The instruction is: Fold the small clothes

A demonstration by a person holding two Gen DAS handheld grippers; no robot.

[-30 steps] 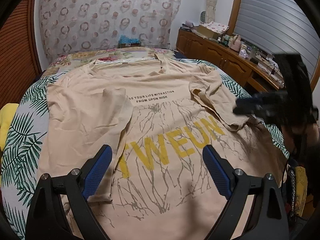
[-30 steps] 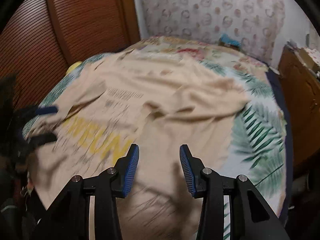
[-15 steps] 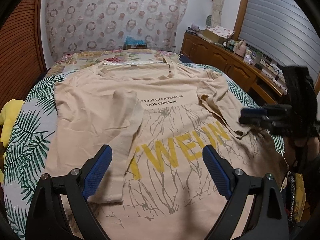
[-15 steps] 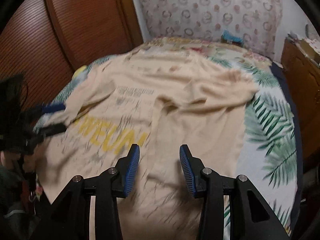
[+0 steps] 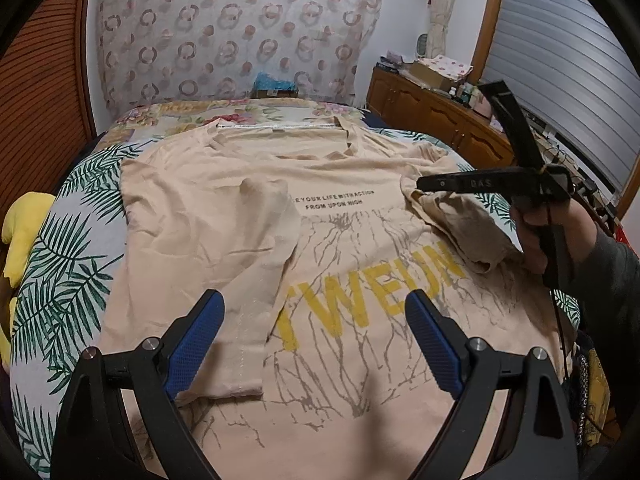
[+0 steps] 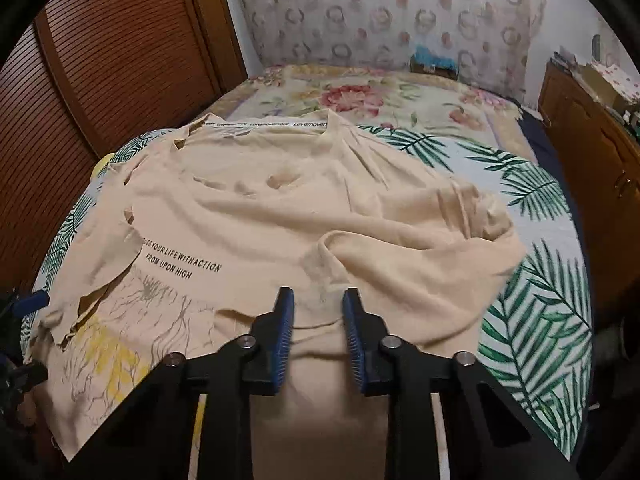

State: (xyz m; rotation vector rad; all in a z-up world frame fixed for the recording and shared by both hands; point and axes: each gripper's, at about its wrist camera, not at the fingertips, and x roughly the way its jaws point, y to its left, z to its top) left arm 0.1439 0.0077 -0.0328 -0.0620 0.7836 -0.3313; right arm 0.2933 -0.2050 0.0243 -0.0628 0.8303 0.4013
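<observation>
A beige T-shirt (image 5: pixel 248 208) with yellow letters and black text lies spread on the bed, both sleeves folded in over its body. It also shows in the right wrist view (image 6: pixel 320 208). My left gripper (image 5: pixel 314 332) is wide open and empty above the shirt's lower half. My right gripper (image 6: pixel 318 320) is open with a narrow gap, low over the crumpled right sleeve (image 6: pixel 332 268), holding nothing. In the left wrist view the right gripper (image 5: pixel 424 184) hovers over that sleeve (image 5: pixel 456 220).
The bed has a leaf-print cover (image 5: pixel 60 264) and a floral part (image 6: pixel 360 96) near the headboard. A yellow toy (image 5: pixel 20 224) lies at the left edge. A wooden louvred wardrobe (image 6: pixel 100 60) stands left, a wooden dresser (image 5: pixel 440 112) right.
My right gripper has moved forward and lower over the folded right sleeve, its jaws staying narrowly open. My left gripper has drifted slightly; the shirt lies as before.
</observation>
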